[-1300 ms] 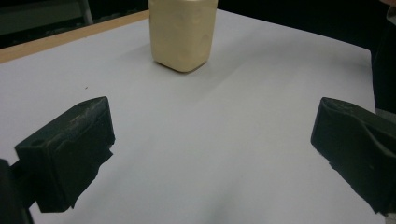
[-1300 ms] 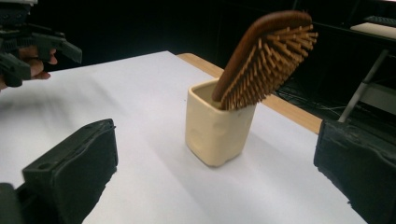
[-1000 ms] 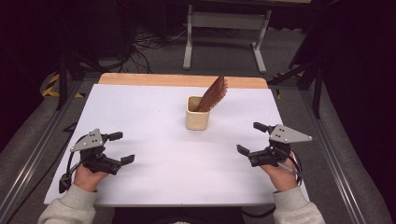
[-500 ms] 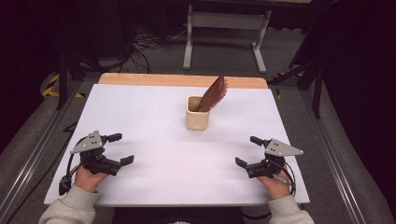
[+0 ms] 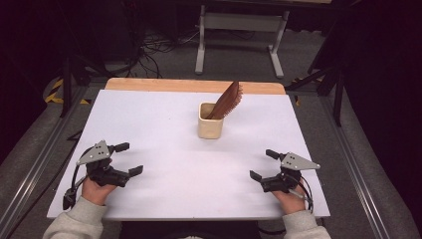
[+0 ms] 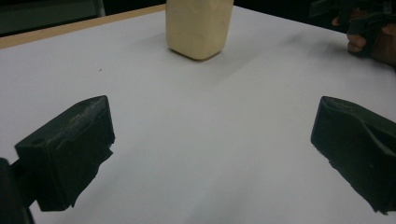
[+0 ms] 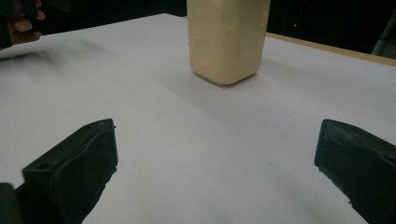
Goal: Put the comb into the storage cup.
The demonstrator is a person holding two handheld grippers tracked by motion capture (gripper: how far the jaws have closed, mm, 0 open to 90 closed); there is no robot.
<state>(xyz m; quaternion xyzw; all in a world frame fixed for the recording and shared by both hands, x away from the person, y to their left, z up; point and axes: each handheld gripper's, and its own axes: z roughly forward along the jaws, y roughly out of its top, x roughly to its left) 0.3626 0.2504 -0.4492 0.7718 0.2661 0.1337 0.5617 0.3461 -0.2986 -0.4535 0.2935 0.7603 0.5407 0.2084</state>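
Observation:
A cream square cup (image 5: 209,120) stands upright in the middle of the white table top (image 5: 164,124), toward the back. A brown comb (image 5: 226,99) leans out of the cup to the right. My left gripper (image 5: 129,159) rests open near the front left, well short of the cup. My right gripper (image 5: 263,164) stands open near the front right, equally far from it. The cup (image 6: 198,25) rises ahead of the left gripper (image 6: 212,158), whose jaws are wide apart and empty. In the right gripper view the cup (image 7: 227,39) stands ahead of the empty right gripper (image 7: 217,172).
A wooden strip (image 5: 194,85) borders the table's far edge. Behind it on the floor are a grey metal stand (image 5: 241,30) and cables (image 5: 159,45). Rails run along both sides of the table. The other hand (image 6: 366,35) shows at the upper right of the left gripper view.
My right gripper has drawn back toward the front edge of the table and settled lower. The left gripper, the cup and the comb have stayed where they were.

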